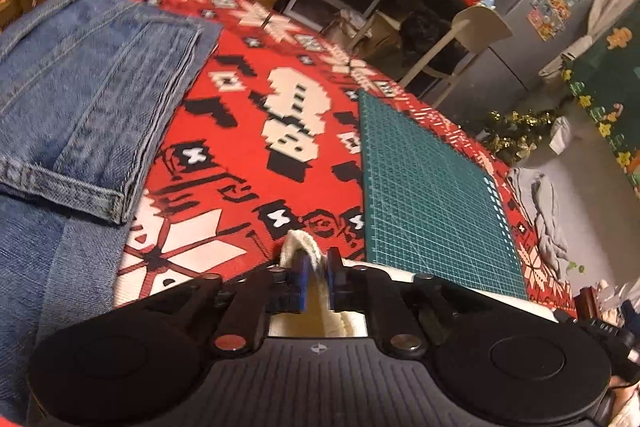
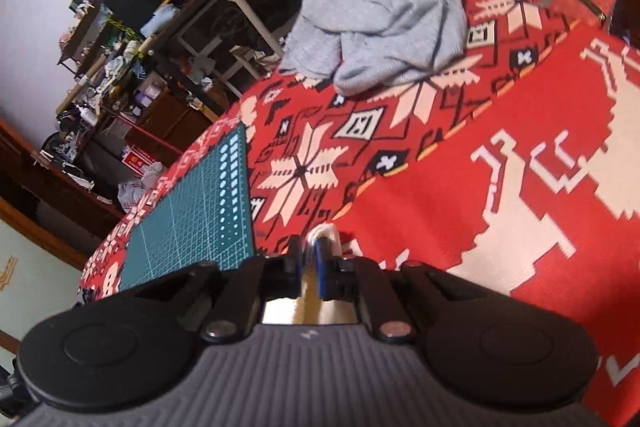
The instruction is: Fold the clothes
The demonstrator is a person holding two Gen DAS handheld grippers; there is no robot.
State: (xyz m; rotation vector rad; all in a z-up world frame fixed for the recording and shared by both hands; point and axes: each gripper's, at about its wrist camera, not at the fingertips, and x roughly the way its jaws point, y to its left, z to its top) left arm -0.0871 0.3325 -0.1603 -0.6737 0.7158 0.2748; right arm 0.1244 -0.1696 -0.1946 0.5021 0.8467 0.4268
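Both grippers are busy here. The left gripper has its blue pads clamped on a bunched edge of cream knit fabric, and the right gripper is pinching a cream-white fold of fabric the same way, so probably two corners or ends of one garment, though neither wrist view shows the rest of it. The cloth runs from the fingertips back under each tool, toward the person.

It all sits low over a table with a red patterned cloth. A green cutting mat lies just ahead and between the two grippers, to the right of the left one and to the left of the right one. Folded blue jeans lie at the table's left side, nearer the left gripper. A crumpled grey sweatshirt sits at the far edge ahead of the right gripper.

My guess is that the held edge gets carried forward over the mat, both hands level.
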